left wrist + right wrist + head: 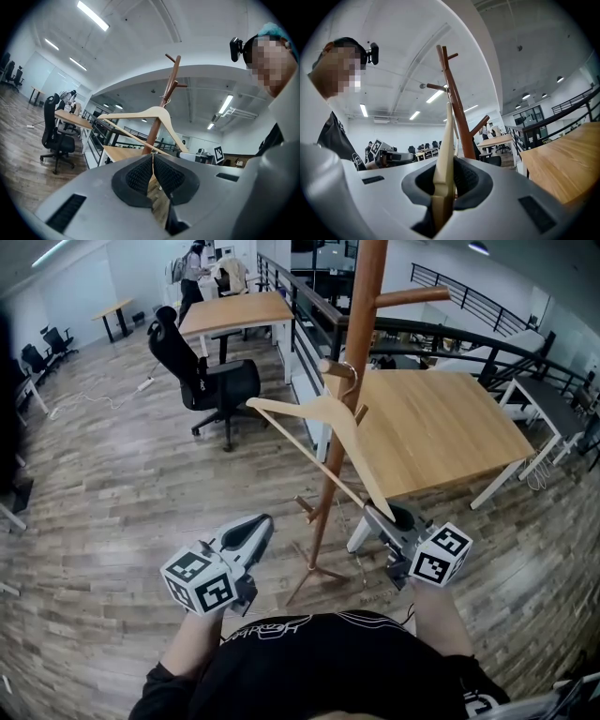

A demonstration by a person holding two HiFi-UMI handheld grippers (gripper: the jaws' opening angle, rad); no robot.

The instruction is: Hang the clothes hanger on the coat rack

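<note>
The biggest thing close by is the one wooden table [441, 427], right of and behind the single coat rack [364, 296]. The rack's brown pole rises from its splayed feet near the person to well above them, with short pegs sticking out at several heights.

There is one clothes hanger [309, 411], pale wood, held up against the pole about halfway up. Its long axis runs across the rack, from a free end on the far left down to the near right. That near-right end is pinched between the closed fingers of the right gripper [375, 515], and the right gripper view shows the wood clamped between the pads.

The left gripper [258, 526] is the second of the two. It hangs low at near left, beside the rack's feet and well apart from the hanger, with its jaws together on nothing.

Smallest is the hanger's one metal hook [349, 371]. It lies up and away from the right fingers, right at the pole and by a peg [330, 365] that juts left. I can't tell from here whether it sits over that peg or only beside it. Everything turns on that, I'd say, and the right hand is the one placed to settle it.
</note>
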